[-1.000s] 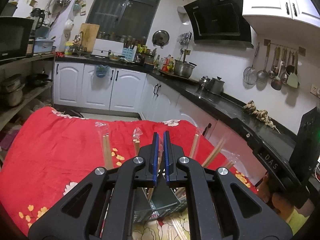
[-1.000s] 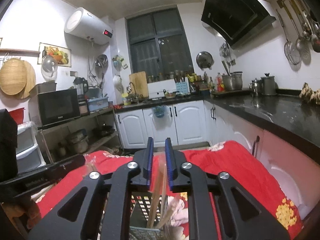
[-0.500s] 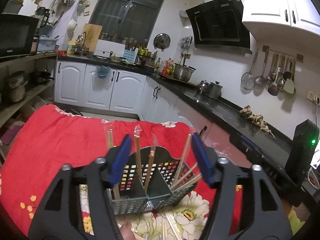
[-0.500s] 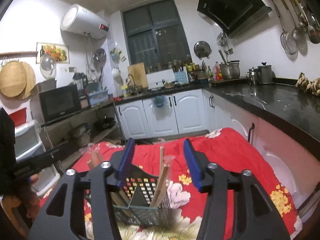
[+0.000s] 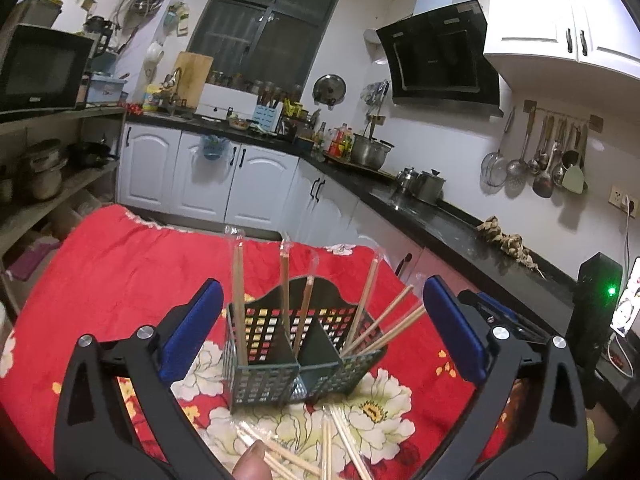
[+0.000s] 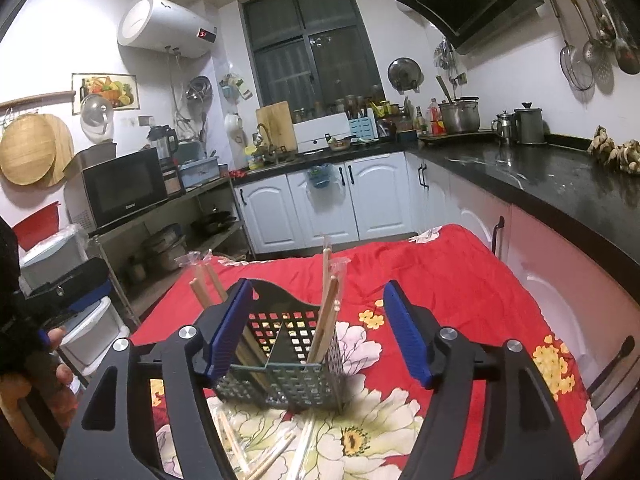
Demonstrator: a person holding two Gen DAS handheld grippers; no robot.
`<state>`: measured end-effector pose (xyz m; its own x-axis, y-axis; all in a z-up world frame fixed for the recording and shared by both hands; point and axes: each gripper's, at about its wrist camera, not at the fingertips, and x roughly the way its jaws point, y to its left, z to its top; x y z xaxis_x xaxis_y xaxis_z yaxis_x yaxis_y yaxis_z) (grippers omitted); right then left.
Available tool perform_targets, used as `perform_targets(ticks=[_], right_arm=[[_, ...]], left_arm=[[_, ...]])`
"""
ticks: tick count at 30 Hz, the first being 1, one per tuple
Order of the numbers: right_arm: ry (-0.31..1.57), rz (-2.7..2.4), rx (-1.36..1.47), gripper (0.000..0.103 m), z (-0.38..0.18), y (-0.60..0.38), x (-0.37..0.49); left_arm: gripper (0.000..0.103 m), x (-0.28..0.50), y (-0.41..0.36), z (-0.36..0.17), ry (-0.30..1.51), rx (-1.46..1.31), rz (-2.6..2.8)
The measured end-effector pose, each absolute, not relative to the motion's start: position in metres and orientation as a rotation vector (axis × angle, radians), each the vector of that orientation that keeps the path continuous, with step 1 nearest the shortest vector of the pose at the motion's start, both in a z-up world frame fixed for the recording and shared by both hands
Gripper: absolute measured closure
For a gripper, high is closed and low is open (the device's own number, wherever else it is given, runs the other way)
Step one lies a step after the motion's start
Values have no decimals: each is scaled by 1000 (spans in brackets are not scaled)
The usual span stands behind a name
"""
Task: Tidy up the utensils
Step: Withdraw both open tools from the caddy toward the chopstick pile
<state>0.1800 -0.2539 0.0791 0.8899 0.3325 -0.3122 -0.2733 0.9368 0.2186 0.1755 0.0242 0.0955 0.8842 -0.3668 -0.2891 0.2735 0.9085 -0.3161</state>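
A dark perforated utensil basket (image 5: 264, 380) with a divider stands on the red floral cloth (image 5: 100, 272). Several wrapped wooden chopsticks (image 5: 240, 292) stand upright or lean in its compartments. More wrapped chopsticks (image 5: 332, 440) lie loose on the cloth in front of it. My left gripper (image 5: 322, 334) is open and empty, its blue pads either side of the basket in view. In the right wrist view the basket (image 6: 280, 380) holds chopsticks (image 6: 328, 316) too; loose ones (image 6: 272, 456) lie in front. My right gripper (image 6: 318, 334) is open and empty.
A black kitchen counter (image 5: 460, 232) with pots runs along the right. White cabinets (image 5: 208, 184) stand at the back. Shelves with a microwave (image 6: 120, 188) and pans stand on the left. A black box with a green light (image 5: 600, 300) sits at the right.
Both grippers have opened from shut and drawn back from the basket. The chopsticks they held now stand in the basket.
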Motion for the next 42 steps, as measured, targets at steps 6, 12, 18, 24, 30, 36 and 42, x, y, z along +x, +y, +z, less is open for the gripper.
perform_targets(ticks=[6, 12, 18, 24, 30, 36, 42], right_arm=[[375, 318, 150, 33, 74, -255, 171], [413, 318, 136, 33, 64, -254, 168], [453, 333, 119, 33, 52, -249, 166], [500, 354, 96, 33, 38, -239, 163], [530, 391, 62, 33, 29, -224, 161], [588, 434, 23, 38, 14, -205, 161], [654, 467, -2, 51, -5, -191, 165]], left_arm=[[11, 169, 28, 79, 395, -275, -323], [11, 162, 36, 66, 427, -279, -302], [11, 162, 42, 53, 471, -287, -279], [11, 162, 46, 39, 516, -287, -256], [11, 160, 47, 25, 550, -270, -231], [11, 162, 53, 5, 612, -261, -203], [11, 165, 64, -16, 678, -267, -169]])
